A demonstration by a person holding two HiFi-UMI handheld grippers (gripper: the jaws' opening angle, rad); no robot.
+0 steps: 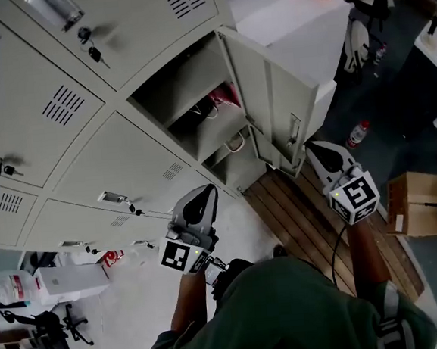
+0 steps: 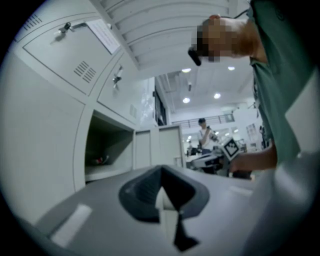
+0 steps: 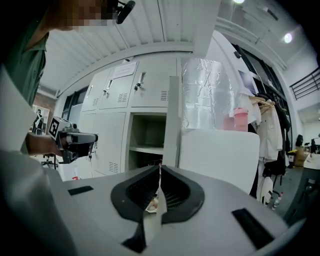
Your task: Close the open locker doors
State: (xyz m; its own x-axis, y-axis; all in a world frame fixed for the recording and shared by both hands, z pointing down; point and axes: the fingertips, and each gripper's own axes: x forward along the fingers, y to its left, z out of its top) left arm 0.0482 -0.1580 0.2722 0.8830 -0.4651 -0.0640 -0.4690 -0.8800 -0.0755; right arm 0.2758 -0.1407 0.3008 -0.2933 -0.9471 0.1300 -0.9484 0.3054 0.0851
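We look down on a bank of pale grey metal lockers [image 1: 88, 166], its one grey metal door [image 1: 272, 97] standing open at the right end, with our right gripper [image 3: 160, 168] near that door's lower edge and our left gripper [image 2: 161, 169] before the shut lockers, both jaws together on nothing.

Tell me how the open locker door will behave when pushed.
The locker door looks like thin sheet metal, so it probably swings lightly yet stays stiff. Its painted face seems smooth, so contact may slip. Standing wide open, it might slam if shoved.
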